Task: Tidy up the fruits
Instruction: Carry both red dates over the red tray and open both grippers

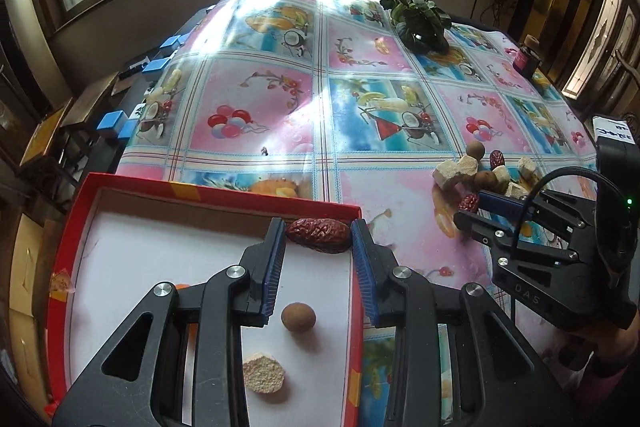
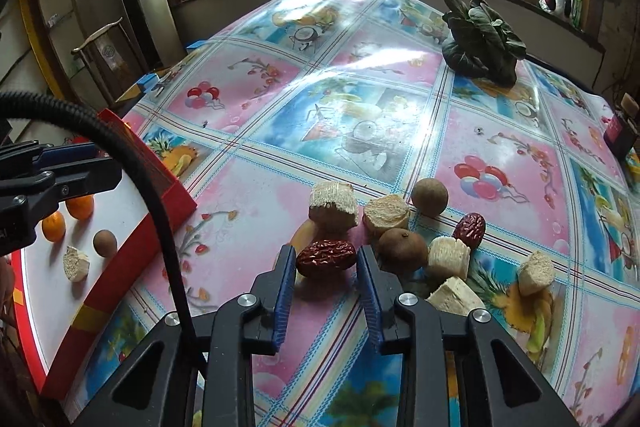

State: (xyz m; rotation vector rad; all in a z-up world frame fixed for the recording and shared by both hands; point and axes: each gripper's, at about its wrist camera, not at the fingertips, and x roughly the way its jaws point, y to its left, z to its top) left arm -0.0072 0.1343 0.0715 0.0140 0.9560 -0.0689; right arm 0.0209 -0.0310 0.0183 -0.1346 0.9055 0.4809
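In the left wrist view my left gripper [image 1: 319,239] is shut on a wrinkled red date [image 1: 319,235], held over the far edge of the red tray [image 1: 224,193]. On the tray's white floor lie a brown longan [image 1: 298,315] and a pale chunk [image 1: 263,373]. In the right wrist view my right gripper [image 2: 326,263] is shut on another red date [image 2: 326,257] at the near edge of the fruit pile. That pile holds longans [image 2: 429,197], pale chunks [image 2: 333,207] and a third date [image 2: 469,230]. Two oranges [image 2: 80,207] also sit in the tray.
A leafy plant [image 1: 420,23] stands at the back of the patterned tablecloth [image 1: 260,99], with a dark jar [image 1: 526,59] near the right edge. Blue blocks [image 1: 116,121] line the table's left side. A black cable [image 2: 160,227] crosses the right wrist view.
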